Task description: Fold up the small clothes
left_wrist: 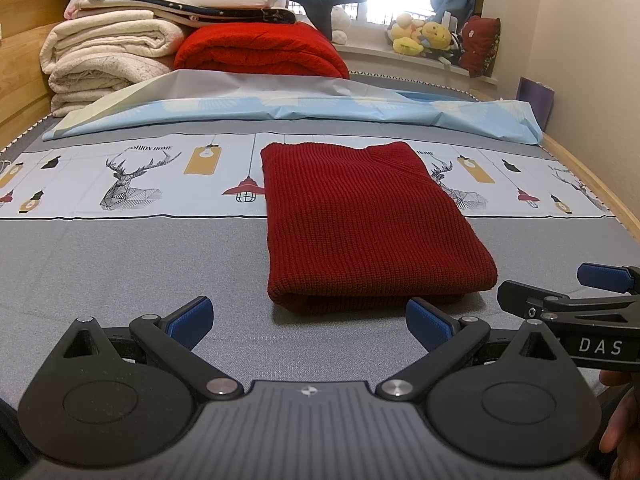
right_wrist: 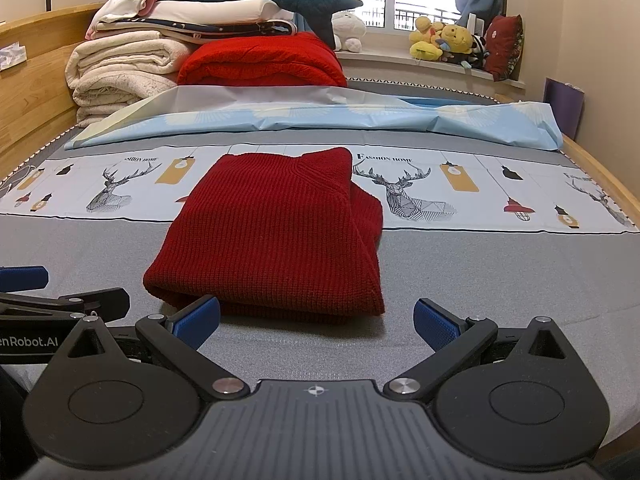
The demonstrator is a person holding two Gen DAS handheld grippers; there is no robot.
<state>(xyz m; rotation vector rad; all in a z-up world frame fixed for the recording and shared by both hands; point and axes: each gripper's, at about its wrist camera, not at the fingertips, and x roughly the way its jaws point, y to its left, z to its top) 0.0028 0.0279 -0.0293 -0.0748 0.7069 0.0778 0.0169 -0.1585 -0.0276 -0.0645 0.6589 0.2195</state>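
A dark red knitted sweater (left_wrist: 360, 224) lies folded into a rectangle on the grey bed sheet; it also shows in the right wrist view (right_wrist: 276, 236). My left gripper (left_wrist: 310, 322) is open and empty, just short of the sweater's near edge. My right gripper (right_wrist: 316, 320) is open and empty too, its left blue pad (right_wrist: 198, 316) close to the sweater's near fold. The right gripper's side (left_wrist: 580, 304) shows at the right of the left wrist view. The left gripper's side (right_wrist: 60, 304) shows at the left of the right wrist view.
A patterned white strip with deer prints (right_wrist: 440, 188) crosses the bed behind the sweater. A light blue sheet (left_wrist: 300, 112) lies further back. Folded blankets (left_wrist: 112, 56), a red quilt (left_wrist: 260, 52) and a shark plush are stacked at the head. Stuffed toys (right_wrist: 448, 40) sit on the windowsill. Wooden bed rail (left_wrist: 580, 164) on the right.
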